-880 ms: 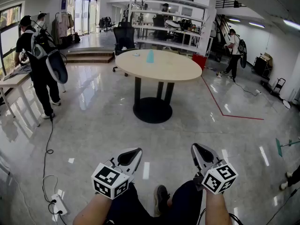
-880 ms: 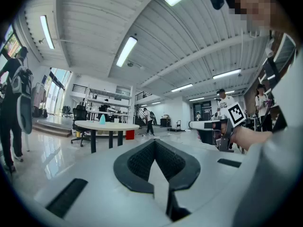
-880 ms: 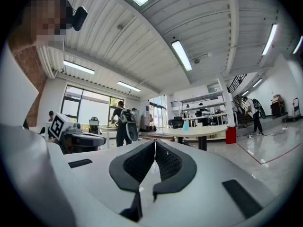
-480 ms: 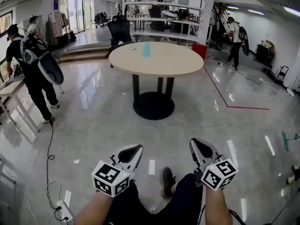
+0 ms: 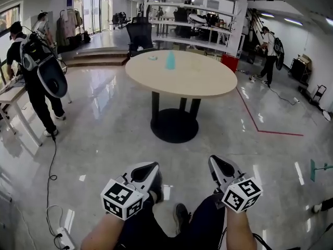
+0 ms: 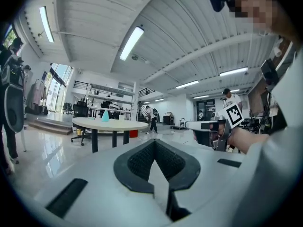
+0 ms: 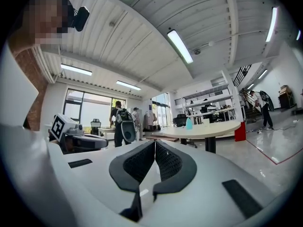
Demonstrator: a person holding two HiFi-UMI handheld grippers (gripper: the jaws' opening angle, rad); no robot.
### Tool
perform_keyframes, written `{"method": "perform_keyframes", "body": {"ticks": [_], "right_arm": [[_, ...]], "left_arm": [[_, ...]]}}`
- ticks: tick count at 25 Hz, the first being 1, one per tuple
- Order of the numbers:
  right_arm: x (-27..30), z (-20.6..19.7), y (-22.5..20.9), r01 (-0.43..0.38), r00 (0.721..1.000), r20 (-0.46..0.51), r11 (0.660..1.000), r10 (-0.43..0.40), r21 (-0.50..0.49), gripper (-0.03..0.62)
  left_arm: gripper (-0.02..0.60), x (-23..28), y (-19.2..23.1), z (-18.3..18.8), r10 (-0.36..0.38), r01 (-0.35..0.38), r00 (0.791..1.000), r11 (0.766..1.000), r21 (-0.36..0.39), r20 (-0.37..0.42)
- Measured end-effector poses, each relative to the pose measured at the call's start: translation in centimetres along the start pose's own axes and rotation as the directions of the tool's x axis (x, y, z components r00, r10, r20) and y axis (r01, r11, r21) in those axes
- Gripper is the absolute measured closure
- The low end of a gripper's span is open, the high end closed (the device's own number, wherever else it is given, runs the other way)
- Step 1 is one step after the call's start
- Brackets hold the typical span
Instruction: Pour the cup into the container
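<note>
**Approach stage, before any grasp.** The left claw (image 5: 152, 166) and right claw (image 5: 213, 161) are held level ahead of the person, each with its jaws closed together on nothing. The small teal tapered cup (image 5: 170, 61) stands upright on the far half of the round beige-topped bench (image 5: 208, 85). It is well apart from both claws, across the glossy floor (image 5: 104, 119). Which item there is the container cannot be told. The next move probably calls for closing the distance, opening one claw and taking the cup by its side.
</note>
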State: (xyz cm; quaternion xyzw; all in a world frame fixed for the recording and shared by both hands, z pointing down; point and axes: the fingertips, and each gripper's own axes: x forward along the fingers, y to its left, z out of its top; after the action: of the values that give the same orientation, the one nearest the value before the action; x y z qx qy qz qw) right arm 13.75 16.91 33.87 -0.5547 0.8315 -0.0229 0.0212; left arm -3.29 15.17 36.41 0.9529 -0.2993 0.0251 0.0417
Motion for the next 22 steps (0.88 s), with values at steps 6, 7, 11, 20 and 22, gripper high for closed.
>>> {"method": "perform_keyframes", "body": {"ticks": [6, 7, 11, 20, 22], "right_arm": [[3.3, 1.3, -1.7, -0.023, 1.0, -0.004, 1.0, 0.023, -0.022, 0.588], [3.8, 1.5, -2.4, -0.02, 1.0, -0.005, 0.999, 0.02, -0.025, 0.588], [7.1, 2.6, -6.5, -0.001, 1.0, 0.003, 1.0, 0.001, -0.026, 0.588], [14.9, 2.2, -11.5, 0.007, 1.0, -0.004, 0.999, -0.007, -0.031, 0.588], [16.9, 2.2, -13.0, 0.005, 1.0, -0.003, 1.0, -0.005, -0.029, 0.588]], "left_arm": [[0.583, 2.0, 3.4, 1.2, 0.038, -0.037, 0.999, 0.999, -0.031, 0.024], [0.583, 2.7, 3.9, 1.4, 0.039, -0.038, 0.999, 0.999, -0.033, 0.03], [0.583, 6.9, 6.2, 2.9, 0.03, -0.029, 0.998, 0.999, -0.018, 0.047], [0.583, 13.2, 13.1, 3.8, 0.019, -0.019, 0.998, 1.0, -0.013, 0.052], [0.583, 15.6, 15.0, 4.6, 0.02, -0.019, 0.998, 1.0, -0.004, 0.052]]}}
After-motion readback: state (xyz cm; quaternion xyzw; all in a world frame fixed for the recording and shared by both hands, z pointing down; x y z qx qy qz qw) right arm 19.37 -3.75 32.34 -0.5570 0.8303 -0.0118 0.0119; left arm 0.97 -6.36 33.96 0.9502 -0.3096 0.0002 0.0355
